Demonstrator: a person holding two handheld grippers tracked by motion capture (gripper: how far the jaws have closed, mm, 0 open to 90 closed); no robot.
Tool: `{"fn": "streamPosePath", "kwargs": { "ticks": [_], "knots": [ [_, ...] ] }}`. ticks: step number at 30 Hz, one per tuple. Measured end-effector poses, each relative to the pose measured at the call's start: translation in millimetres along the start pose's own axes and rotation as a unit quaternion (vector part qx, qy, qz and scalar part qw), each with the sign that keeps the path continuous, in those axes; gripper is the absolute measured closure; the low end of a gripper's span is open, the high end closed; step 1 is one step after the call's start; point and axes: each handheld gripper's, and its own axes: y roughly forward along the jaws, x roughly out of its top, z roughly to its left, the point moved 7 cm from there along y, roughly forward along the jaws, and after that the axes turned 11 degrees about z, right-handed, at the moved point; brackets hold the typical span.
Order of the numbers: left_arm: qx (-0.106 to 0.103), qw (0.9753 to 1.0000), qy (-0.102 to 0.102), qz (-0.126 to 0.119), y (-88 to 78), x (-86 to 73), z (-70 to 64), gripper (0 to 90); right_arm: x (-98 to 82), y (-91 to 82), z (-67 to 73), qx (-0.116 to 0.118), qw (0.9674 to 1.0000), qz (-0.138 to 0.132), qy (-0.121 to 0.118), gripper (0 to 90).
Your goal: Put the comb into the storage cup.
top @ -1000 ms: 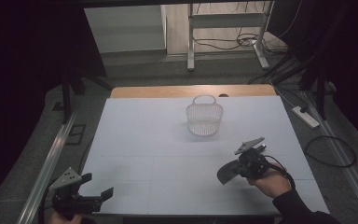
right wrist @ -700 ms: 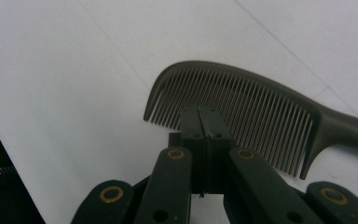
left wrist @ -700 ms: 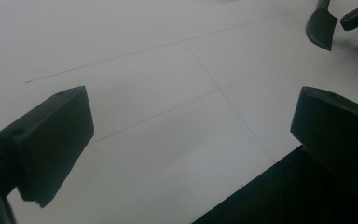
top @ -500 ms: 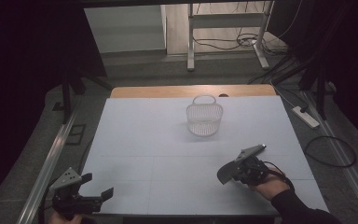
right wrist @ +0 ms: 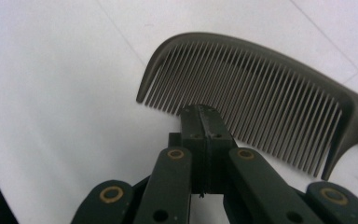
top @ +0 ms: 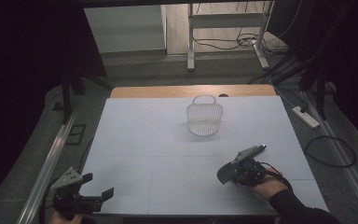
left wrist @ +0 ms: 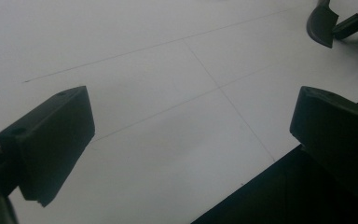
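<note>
A dark grey comb [top: 233,167] [right wrist: 261,79] is pinched by its teeth in my right gripper [top: 240,172] [right wrist: 204,114], which is shut on it low over the near right of the white table [top: 158,140]. The comb's handle points up and to the right. Its rounded end [left wrist: 322,23] also appears at the top right of the left gripper view. My left gripper [top: 97,185] [left wrist: 191,135] is open with nothing between its jaws, at the table's near left corner. A white mesh basket [top: 204,119] stands upright at the far middle.
The near table edge [left wrist: 261,172] runs under my left gripper's right jaw. A wooden strip [top: 191,91] borders the far edge. A power strip [top: 306,116] and cables [top: 331,149] lie on the floor to the right.
My right gripper has carried the comb nearer to the person and slightly left, lower over the table. The left gripper has stayed nearly still.
</note>
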Motion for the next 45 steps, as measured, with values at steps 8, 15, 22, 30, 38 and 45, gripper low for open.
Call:
{"fn": "streamPosePath", "kwargs": {
  "ticks": [8, 15, 22, 30, 38, 45],
  "knots": [
    [-0.001, 1.0000, 0.000, 0.001, 0.4, 0.3, 0.3, 0.5, 12.1, 3.5, -2.4, -0.005, 1.0000, -0.006, -0.002, 89.4],
    [-0.001, 1.0000, 0.000, 0.003, 0.7, 0.5, 0.3, 0.5, 23.8, 7.2, -5.8, -0.015, 0.9998, -0.015, -0.006, 89.4],
    [-0.002, 1.0000, 0.000, 0.003, 0.7, 0.5, 0.4, 0.6, 39.1, 11.6, -12.3, -0.026, 0.9994, -0.024, -0.004, 89.4],
    [-0.002, 1.0000, 0.000, 0.002, 0.7, 0.5, 0.6, 0.6, 52.8, 15.5, -19.3, -0.040, 0.9987, -0.031, -0.002, 89.5],
    [-0.003, 1.0000, 0.000, 0.002, 0.6, 0.4, 0.6, 0.6, 67.3, 19.5, -29.7, -0.048, 0.9980, -0.039, 0.011, 89.4],
    [-0.003, 1.0000, 0.001, 0.003, 0.5, 0.3, 0.5, 0.6, 76.6, 22.0, -37.5, -0.054, 0.9974, -0.043, 0.022, 89.4]
  ]
}}
